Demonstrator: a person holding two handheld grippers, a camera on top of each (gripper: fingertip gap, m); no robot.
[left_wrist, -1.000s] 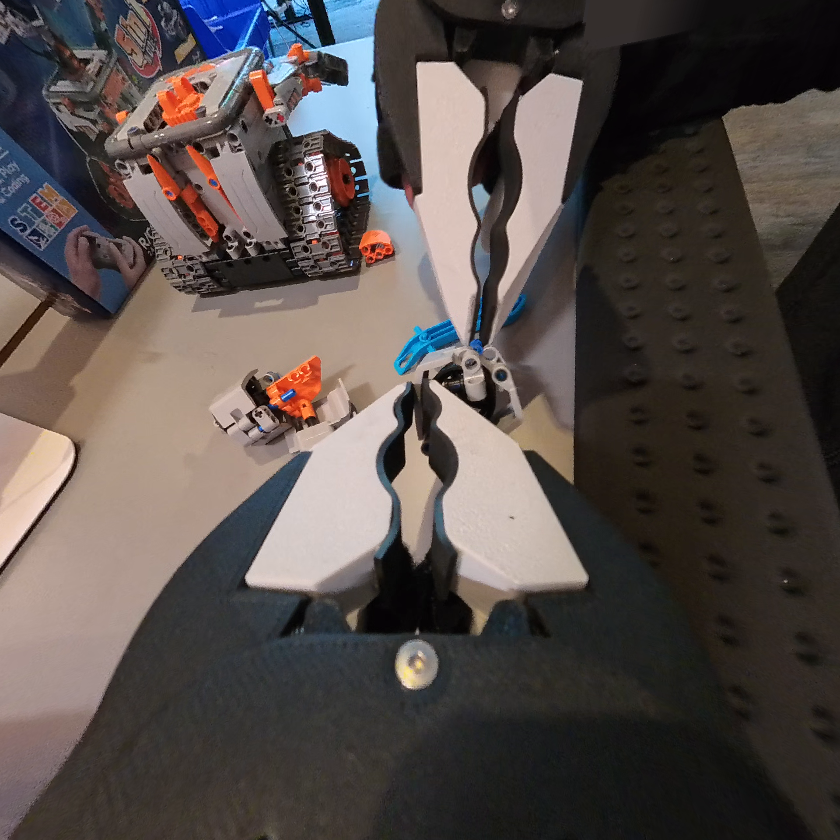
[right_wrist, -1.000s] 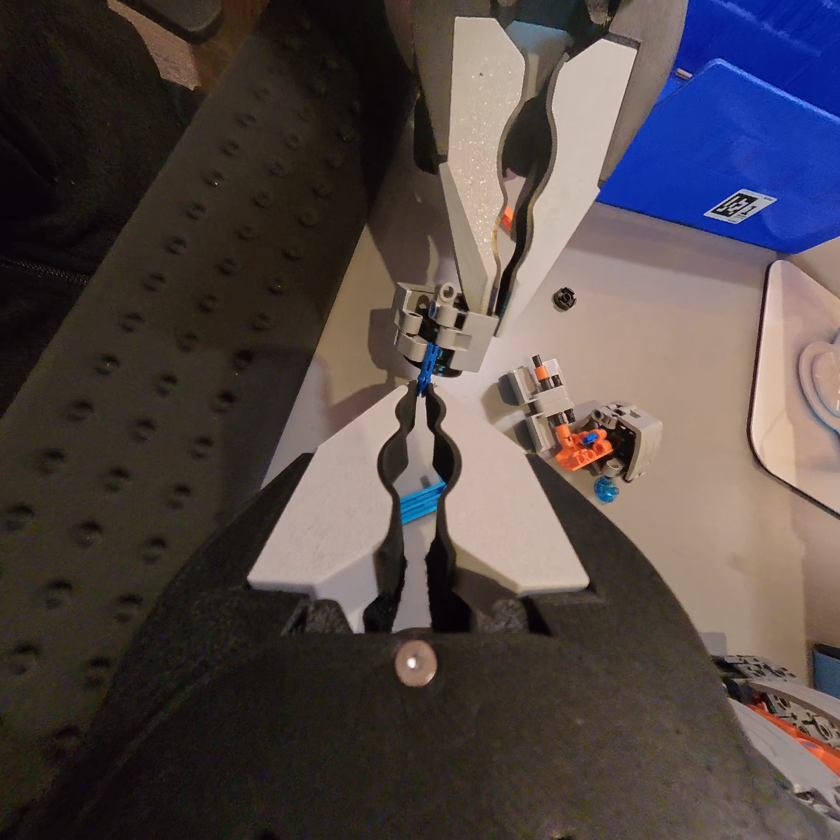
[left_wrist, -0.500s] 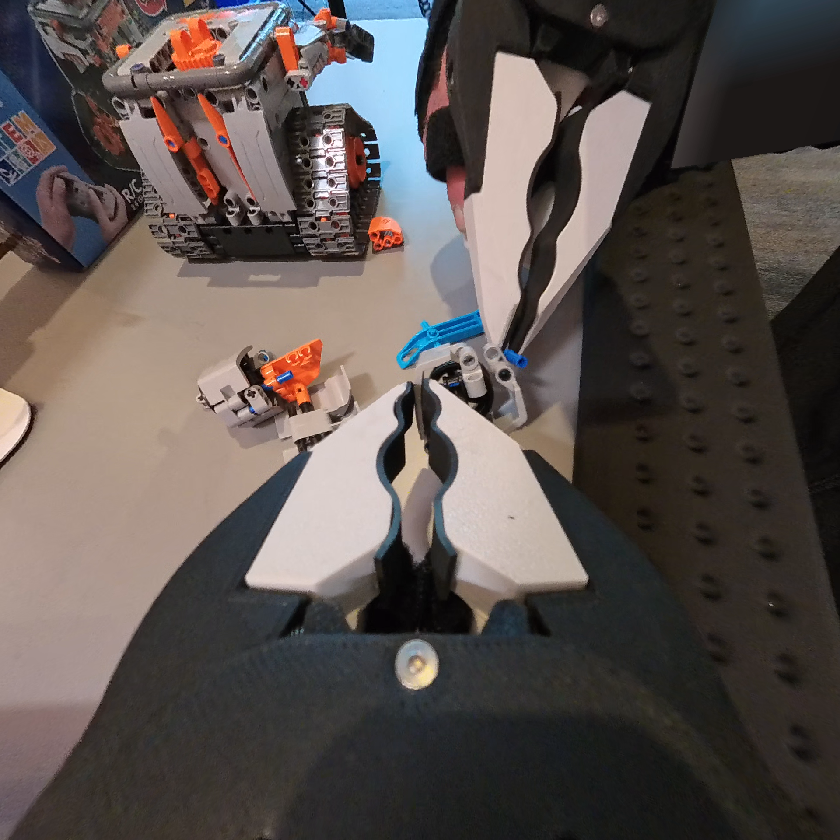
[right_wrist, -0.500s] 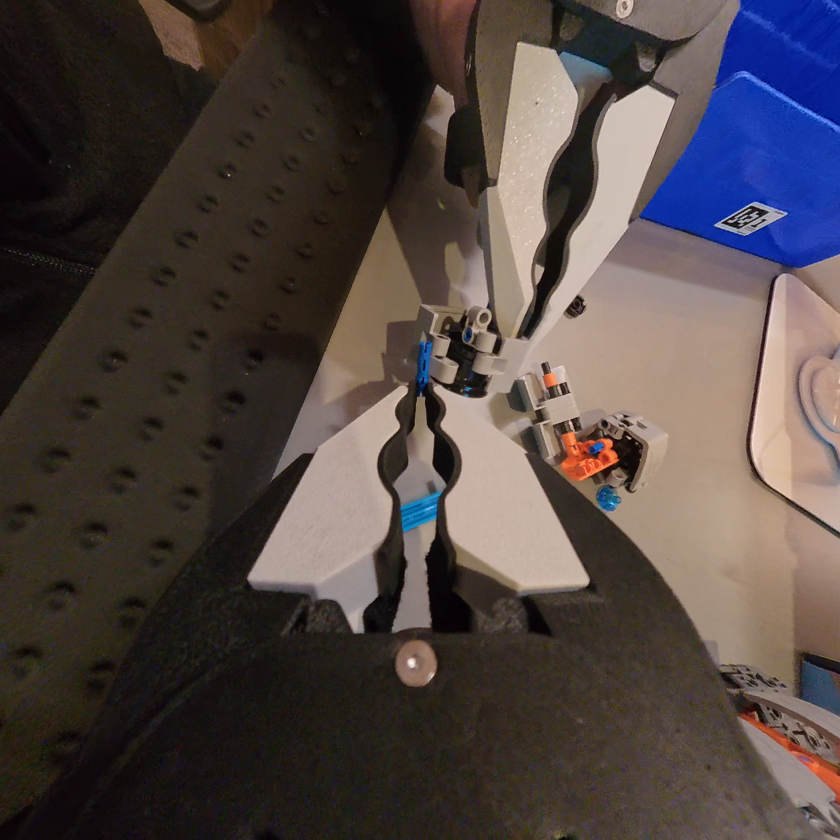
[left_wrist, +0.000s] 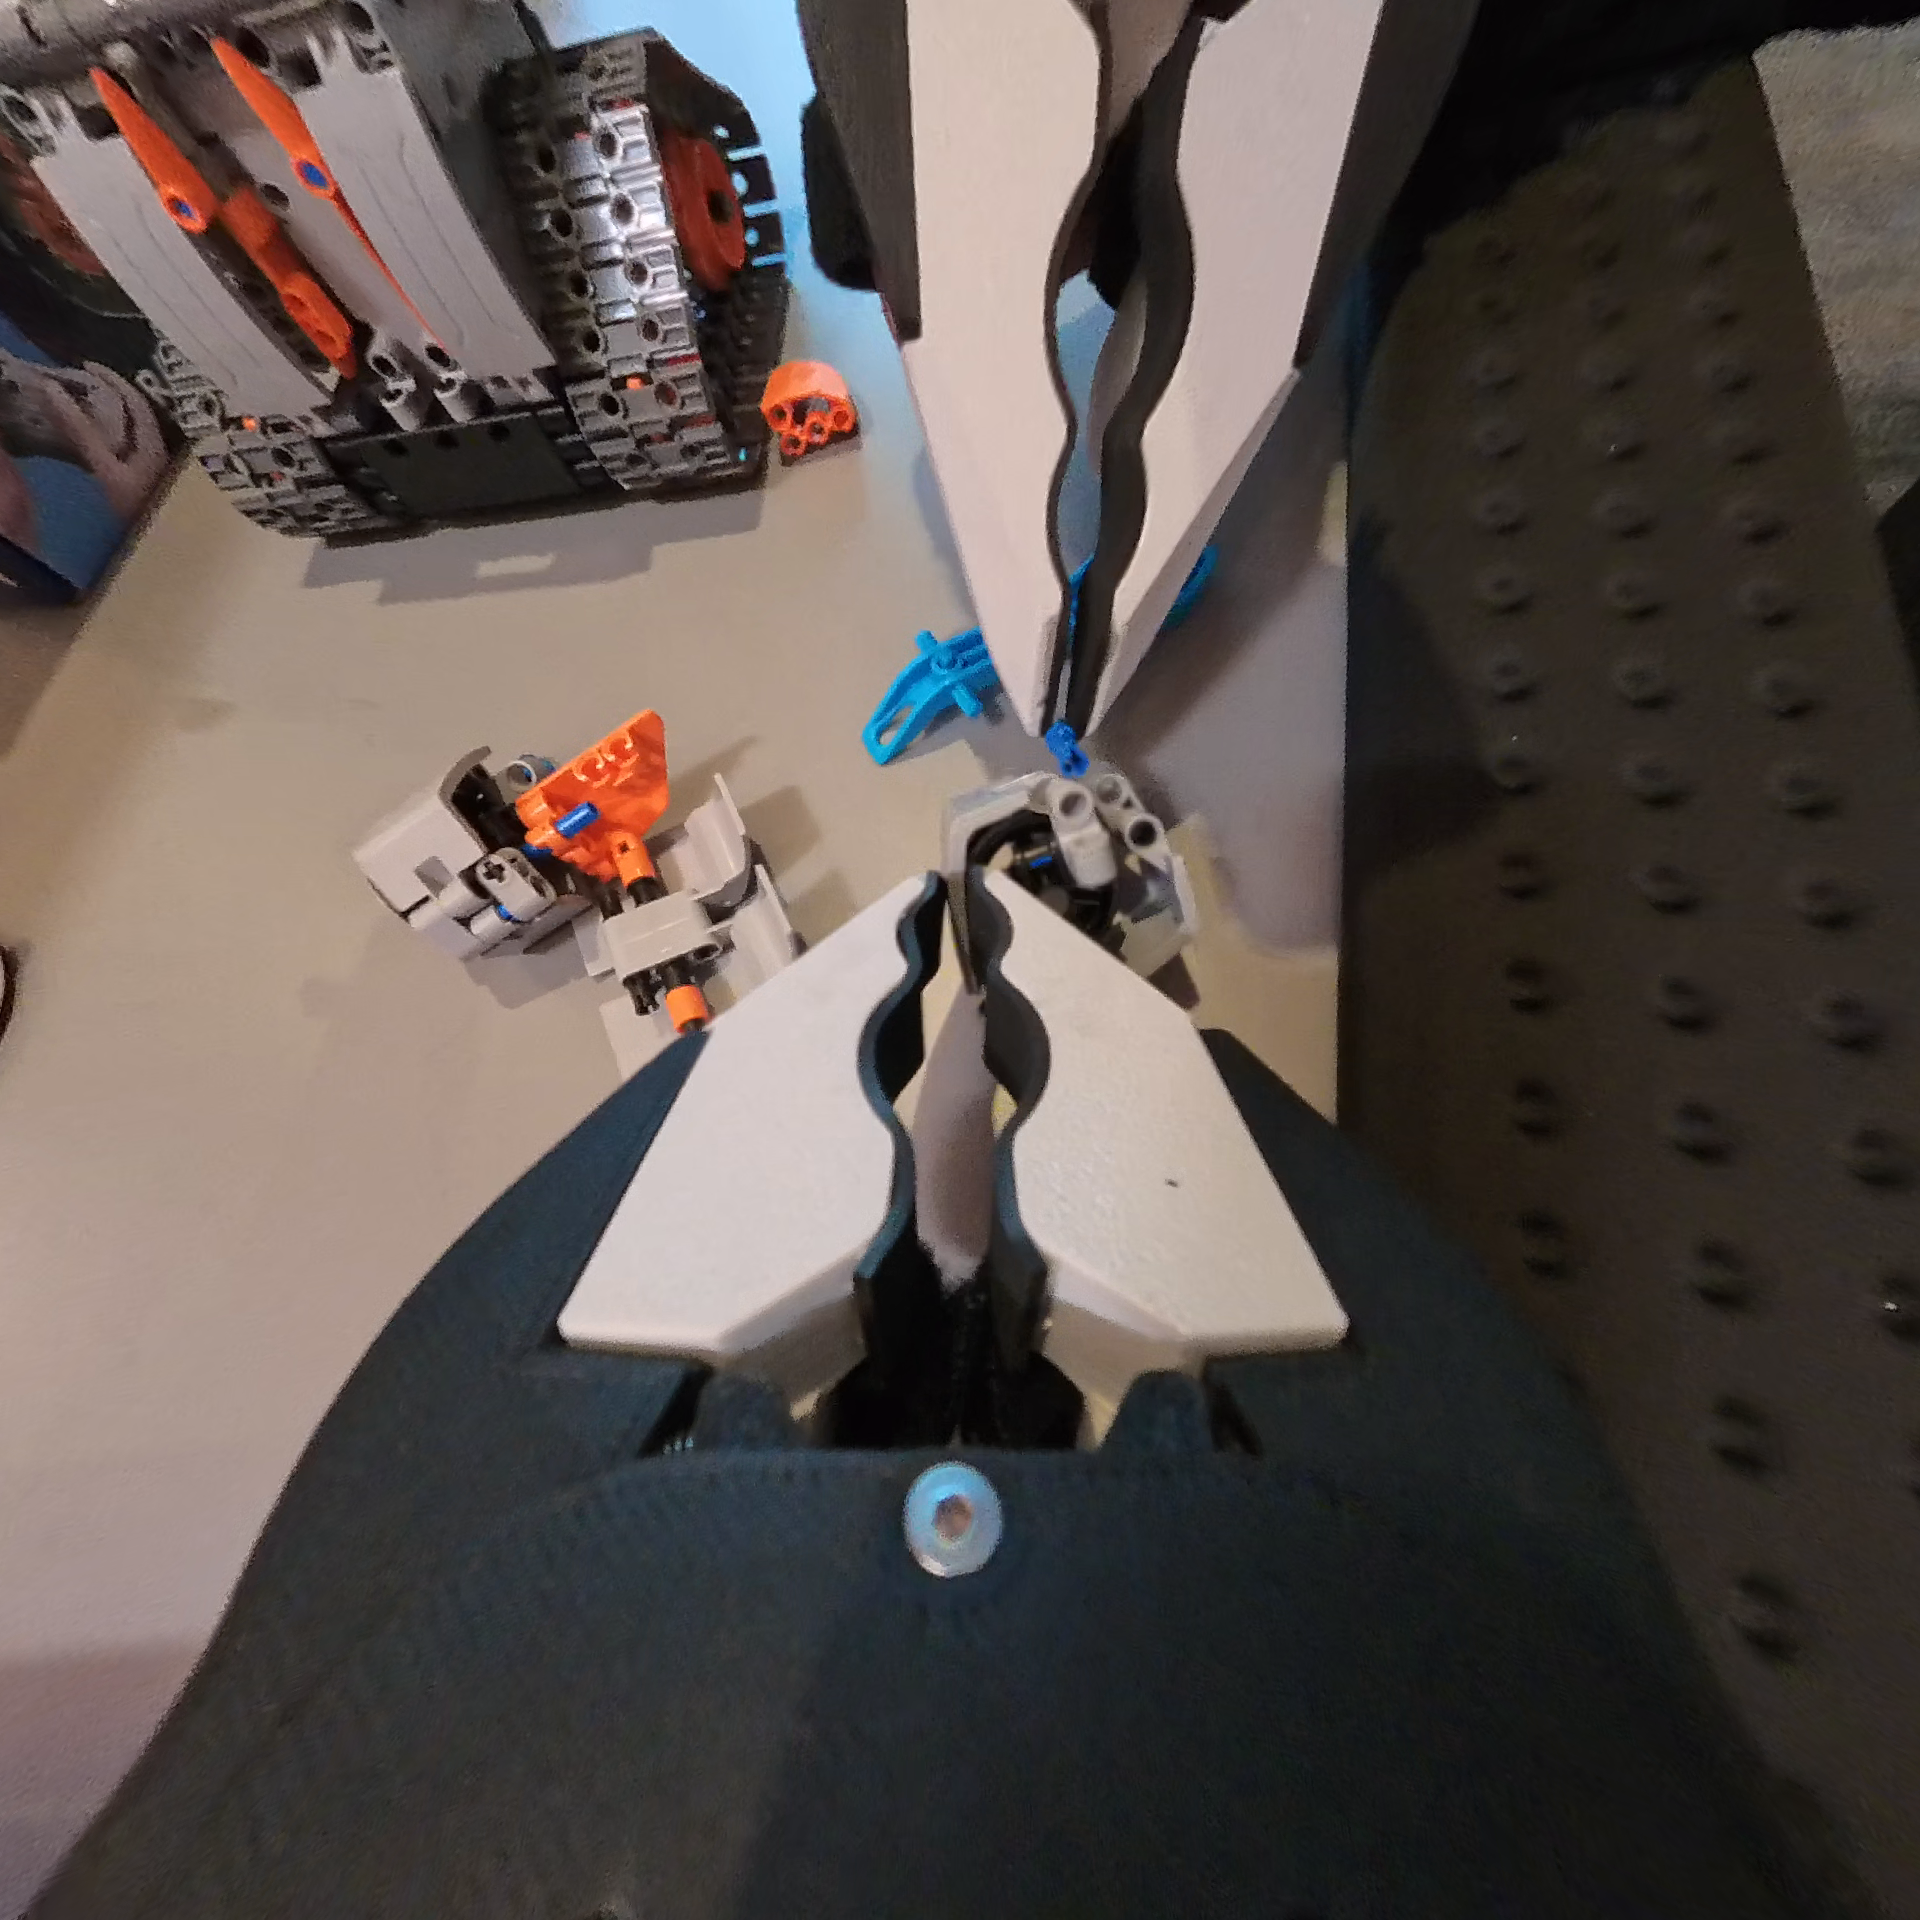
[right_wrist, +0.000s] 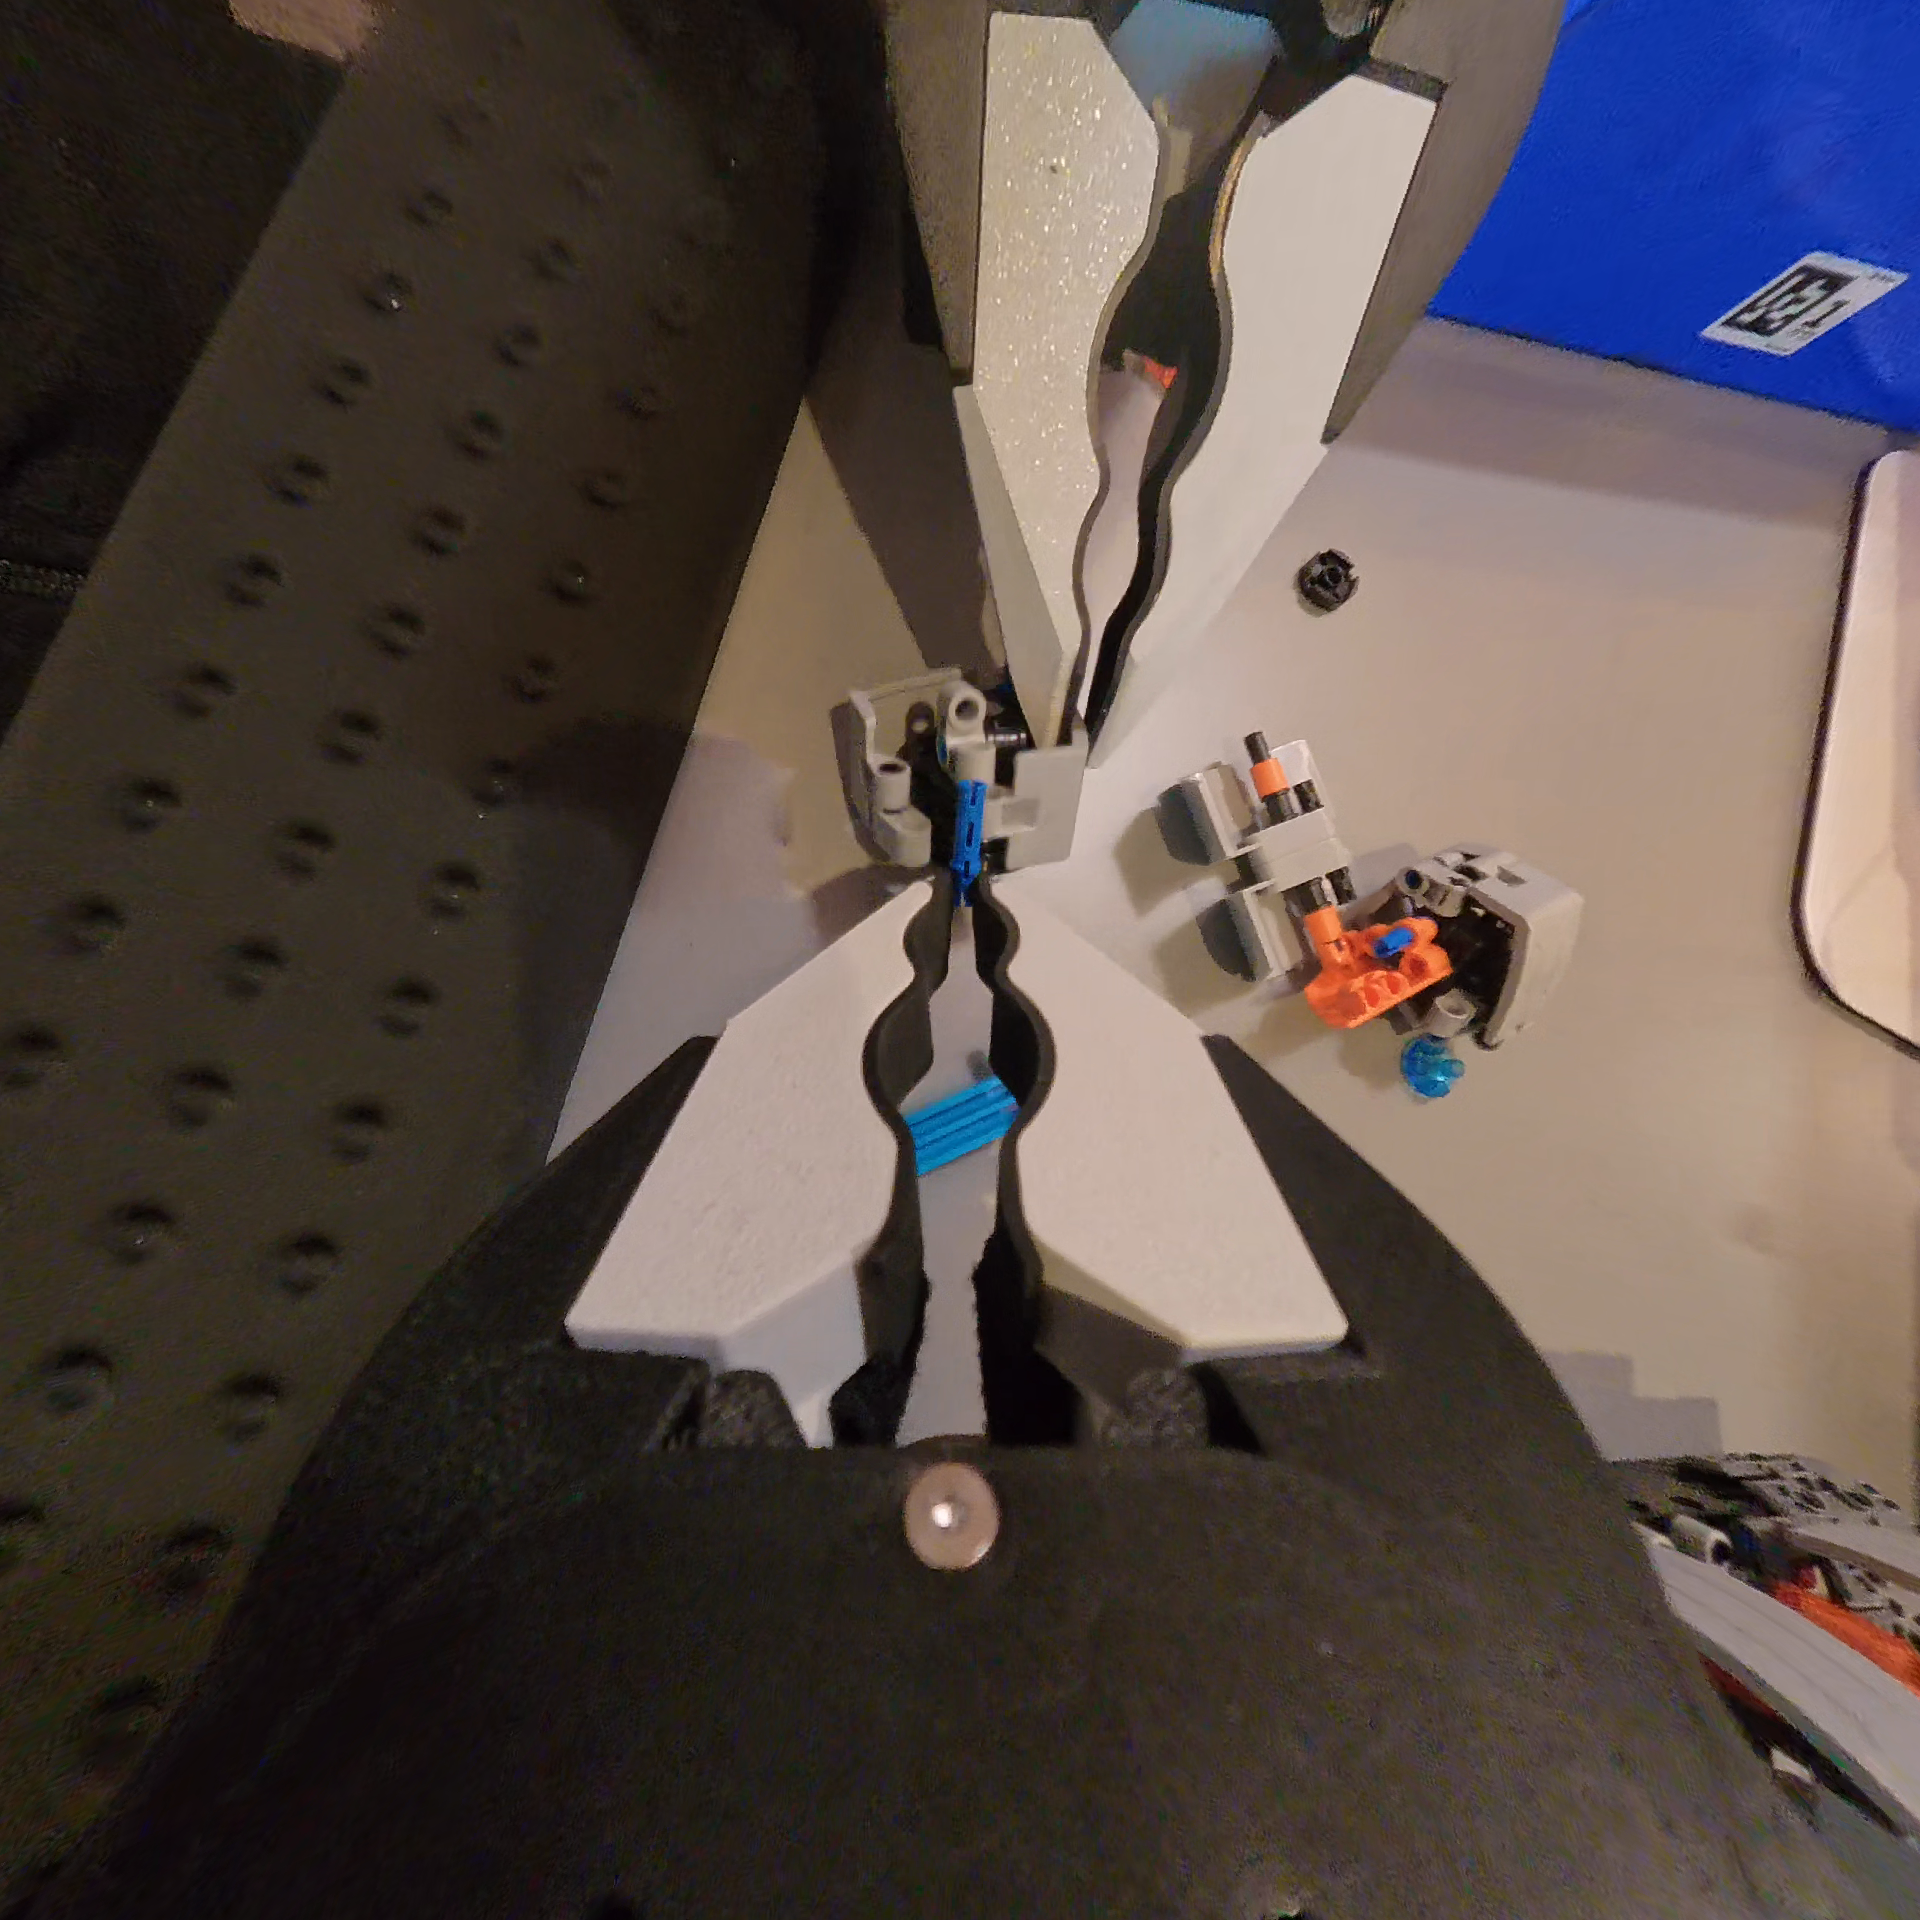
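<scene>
My left gripper (left_wrist: 951, 896) is shut on the grey wall of a small grey block assembly (left_wrist: 1075, 842) and holds it near the table's edge. It also shows in the right wrist view (right_wrist: 1039, 821), under the left gripper (right_wrist: 1065, 727) coming from the top. My right gripper (right_wrist: 966, 896) is shut on a small blue pin (right_wrist: 968, 831), whose far end lies against the assembly's open middle. In the left wrist view the right gripper (left_wrist: 1065, 722) comes down from the top, with the pin (left_wrist: 1062, 740) just above the assembly's grey connectors.
On the grey table (left_wrist: 260, 1039) are a tracked grey-orange robot model (left_wrist: 436, 260), a loose orange piece (left_wrist: 808, 408), a light-blue curved piece (left_wrist: 920, 691) and a grey-orange subassembly (left_wrist: 582, 862). A black dimpled mat (left_wrist: 1610, 831) borders the table. A blue bin (right_wrist: 1662, 156) and white tray (right_wrist: 1870, 727) lie beyond. Left and right tips are no more than a few centimetres apart.
The right gripper has carried the blue pin from beside the assembly back over its middle. The left gripper has turned the assembly a little, and both stayed shut.
</scene>
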